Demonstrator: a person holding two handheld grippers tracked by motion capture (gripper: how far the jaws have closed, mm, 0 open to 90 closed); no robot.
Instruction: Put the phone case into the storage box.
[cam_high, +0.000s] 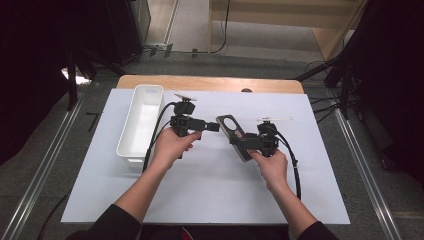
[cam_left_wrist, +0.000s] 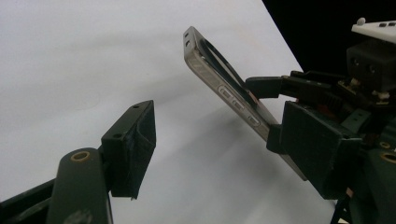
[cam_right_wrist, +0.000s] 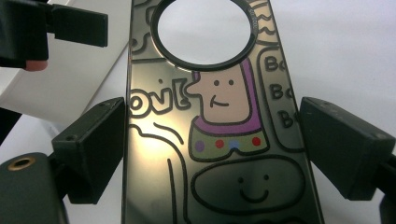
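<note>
Two grippers over the white sheet (cam_high: 210, 200) from the high view: the left gripper (cam_high: 212, 127) points its parted, empty jaws toward the phone case (cam_high: 235, 134), which the right gripper (cam_high: 243, 141) holds clear of the table, a white bin (cam_high: 141, 122) off to the left. In the left gripper view, the left gripper (cam_left_wrist: 210, 140) stands released, and the case (cam_left_wrist: 233, 100) tilts edge-on, clamped by the other gripper. In the right gripper view, the right gripper (cam_right_wrist: 212, 149) grasps the cartoon-printed case (cam_right_wrist: 210, 140) by both long edges, round camera hole at the top.
</note>
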